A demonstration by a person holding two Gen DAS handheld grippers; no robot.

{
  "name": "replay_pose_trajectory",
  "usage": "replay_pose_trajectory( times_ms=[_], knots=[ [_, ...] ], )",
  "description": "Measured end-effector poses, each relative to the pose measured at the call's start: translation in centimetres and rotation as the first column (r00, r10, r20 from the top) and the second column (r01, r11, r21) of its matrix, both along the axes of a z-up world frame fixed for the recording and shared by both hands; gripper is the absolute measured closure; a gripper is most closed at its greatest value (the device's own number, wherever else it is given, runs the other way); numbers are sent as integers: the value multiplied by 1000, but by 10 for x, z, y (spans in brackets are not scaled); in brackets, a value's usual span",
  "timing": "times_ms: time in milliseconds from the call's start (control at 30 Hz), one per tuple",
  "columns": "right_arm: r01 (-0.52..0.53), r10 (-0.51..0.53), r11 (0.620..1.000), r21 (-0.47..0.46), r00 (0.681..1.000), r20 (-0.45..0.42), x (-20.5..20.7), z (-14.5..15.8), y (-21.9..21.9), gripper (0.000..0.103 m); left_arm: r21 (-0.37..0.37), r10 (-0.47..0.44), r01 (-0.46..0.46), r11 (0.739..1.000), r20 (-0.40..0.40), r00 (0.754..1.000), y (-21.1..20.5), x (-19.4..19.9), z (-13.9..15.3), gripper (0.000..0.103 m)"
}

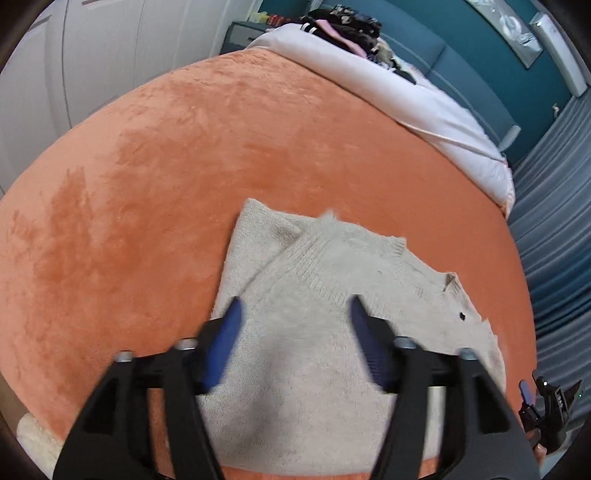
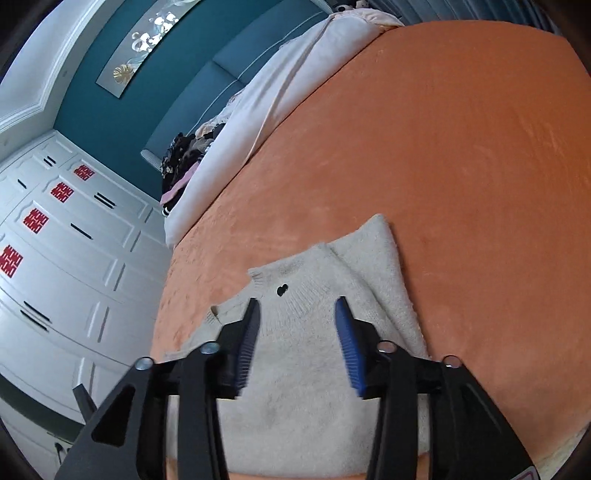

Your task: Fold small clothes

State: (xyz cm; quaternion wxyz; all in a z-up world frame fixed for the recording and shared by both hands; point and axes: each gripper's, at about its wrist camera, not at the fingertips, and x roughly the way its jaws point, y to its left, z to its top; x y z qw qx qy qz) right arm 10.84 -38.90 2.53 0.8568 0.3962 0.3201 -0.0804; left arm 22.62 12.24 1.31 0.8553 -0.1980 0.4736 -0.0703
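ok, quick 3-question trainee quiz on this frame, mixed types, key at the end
1. True or false: the left gripper is shut on the beige sweater.
2. What does the sweater lie on? A) white duvet B) orange blanket C) wardrobe
3. Fill in: the pile of dark clothes sits at the ___ end of the bed, against the teal headboard.

Key: 1 false, both the left gripper and the right gripper hang open over the sweater; 2 B; 3 far.
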Motion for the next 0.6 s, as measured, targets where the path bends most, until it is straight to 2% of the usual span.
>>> replay_pose_trajectory(
  times_ms=[33, 100, 133, 200, 267, 333, 367, 400, 433, 467, 533, 600],
  knots=[
    [-1, 1, 999, -52, 1000, -3, -1, 1, 1, 33, -4, 0, 0, 1000, 36, 999, 3, -5, 1, 15],
    [-39, 34, 994, -106, 998, -52, -1, -7, 10, 33, 25, -21, 20, 999, 74, 997, -1, -6, -3, 11],
    [-56, 45, 991, -123, 994, -95, 10, -14, 10, 33, 43, -43, 41, 998, 60, 997, -6, 0, -9, 11],
    [-70, 52, 989, -132, 990, -134, 7, -28, 14, 33, 73, -53, 51, 996, 21, 998, -14, 14, -22, 11],
    [-80, 57, 986, -144, 986, -158, 20, -40, 16, 33, 59, -49, 50, 997, -16, 999, -19, 30, -36, 13],
    [-87, 56, 985, -148, 978, -202, 36, -52, 16, 33, 38, -41, 45, 998, -93, 995, -23, 44, -53, 32],
    [-98, 63, 984, -151, 973, -221, 44, -56, 16, 34, 29, -39, 43, 999, -134, 990, -25, 51, -60, 54],
    [-117, 80, 981, -154, 970, -228, 46, -58, 19, 39, 37, -31, 37, 999, -152, 988, -26, 54, -64, 64],
    [-151, 113, 976, -154, 966, -232, 51, -57, 23, 79, 41, -33, 40, 998, -146, 989, -27, 57, -62, 89],
    [-178, 142, 973, -146, 964, -227, 55, -53, 27, 95, 27, -41, 45, 999, -138, 990, -26, 58, -58, 93],
    [-162, 149, 973, -162, 985, -92, 49, -20, 28, 96, -2, -37, 37, 999, -72, 997, -22, 57, -35, 94],
    [-130, 134, 976, -173, 991, 15, 46, 13, 24, 96, -16, -40, 40, 999, 0, 999, -19, 60, -9, 94]
  ],
)
